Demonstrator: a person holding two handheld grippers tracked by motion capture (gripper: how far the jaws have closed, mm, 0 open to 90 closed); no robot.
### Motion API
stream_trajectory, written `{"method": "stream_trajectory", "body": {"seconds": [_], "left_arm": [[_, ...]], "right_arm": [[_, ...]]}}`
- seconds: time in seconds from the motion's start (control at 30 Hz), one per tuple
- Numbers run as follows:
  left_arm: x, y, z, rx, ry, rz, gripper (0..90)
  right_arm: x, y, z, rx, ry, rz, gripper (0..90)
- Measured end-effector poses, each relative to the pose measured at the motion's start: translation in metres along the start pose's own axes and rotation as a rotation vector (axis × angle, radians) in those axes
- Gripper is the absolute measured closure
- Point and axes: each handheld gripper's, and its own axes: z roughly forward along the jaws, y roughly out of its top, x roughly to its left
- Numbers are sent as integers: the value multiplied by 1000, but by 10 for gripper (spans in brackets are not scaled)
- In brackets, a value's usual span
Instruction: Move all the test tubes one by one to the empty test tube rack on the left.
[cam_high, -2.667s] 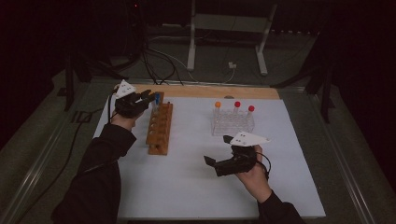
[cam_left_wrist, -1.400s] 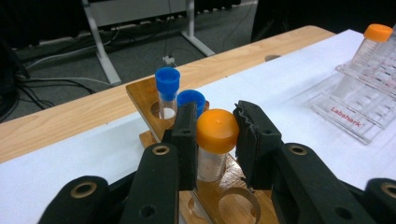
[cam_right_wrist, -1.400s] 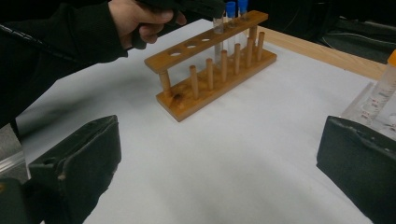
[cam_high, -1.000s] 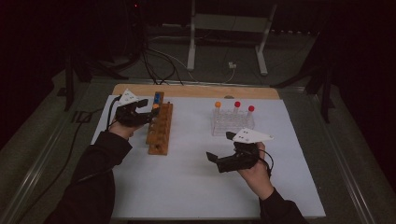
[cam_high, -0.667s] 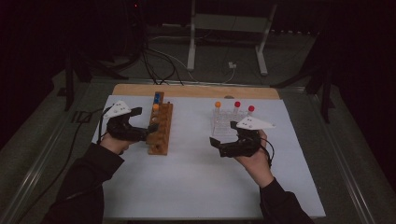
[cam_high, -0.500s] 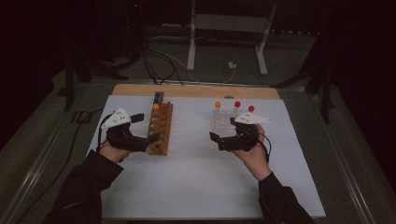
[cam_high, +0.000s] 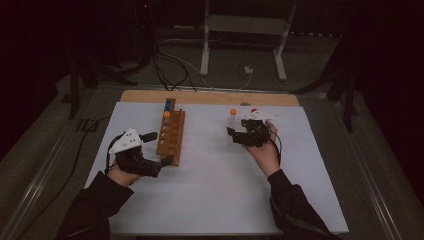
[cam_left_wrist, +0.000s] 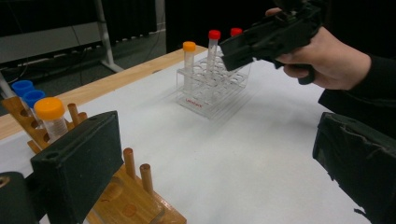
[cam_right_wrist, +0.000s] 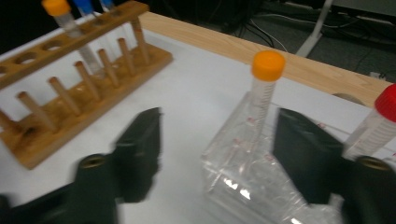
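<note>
A wooden rack (cam_high: 171, 135) (cam_left_wrist: 135, 205) (cam_right_wrist: 70, 107) holds an orange-capped tube (cam_high: 166, 115) (cam_left_wrist: 50, 114) and blue-capped tubes (cam_high: 169, 104) at its far end. My left gripper (cam_high: 159, 148) (cam_left_wrist: 219, 158) stands open and empty beside the rack's near end; its jaws have just opened. A clear rack (cam_left_wrist: 210, 88) (cam_right_wrist: 247, 177) carries another orange-capped tube (cam_high: 232, 112) (cam_right_wrist: 264, 93) and red-capped tubes (cam_left_wrist: 214, 39) (cam_right_wrist: 380, 116). My right gripper (cam_high: 239, 134) (cam_right_wrist: 219, 149) has been closing, with that orange-capped tube between its jaws, near the right one and untouched.
A white sheet (cam_high: 215, 190) covers the table, with a wooden strip (cam_high: 210, 97) along its far edge. Cables and a metal stand's legs (cam_high: 245, 45) lie on the dark floor beyond.
My left gripper has drawn back along the wooden rack from its far end to its near end and opened. My right gripper has moved forward to the clear rack, its jaws narrowing.
</note>
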Motion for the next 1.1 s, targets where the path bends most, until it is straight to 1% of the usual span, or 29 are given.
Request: {"method": "stream_trajectory", "body": {"seconds": [0.03,0.07,0.1,0.2,0.37,0.43,0.5,0.57,0.6,0.83,1.03,1.1], "left_arm": [[0,0,-1,-3,-5,-2,23],[1,0,-1,-5,-1,-2,23],[1,0,-2,-8,2,-4,22],[2,0,-2,-11,2,-4,23],[2,-1,-2,-4,1,2,23],[2,-2,-1,-1,-1,-3,23],[3,-3,1,2,-2,-5,23],[3,-3,2,5,3,-2,23],[3,-3,2,6,-5,-2,23],[3,-3,1,1,-2,1,23],[3,-4,2,9,-5,-3,23],[3,-4,2,9,-6,-2,23]], "right_arm": [[-2,1,2,3,-11,-4,392],[-3,3,6,11,-25,-3,416],[-5,4,8,15,-30,-1,440],[-9,7,17,47,-70,-7,490],[-16,10,28,71,-76,16,553],[-17,10,32,78,-81,26,580],[-17,9,35,86,-91,26,603],[-18,9,38,93,-91,31,615],[-19,10,41,97,-96,34,620],[-22,13,53,121,-98,47,664],[-23,15,58,133,-103,55,735],[-24,15,59,133,-102,54,739]]}}
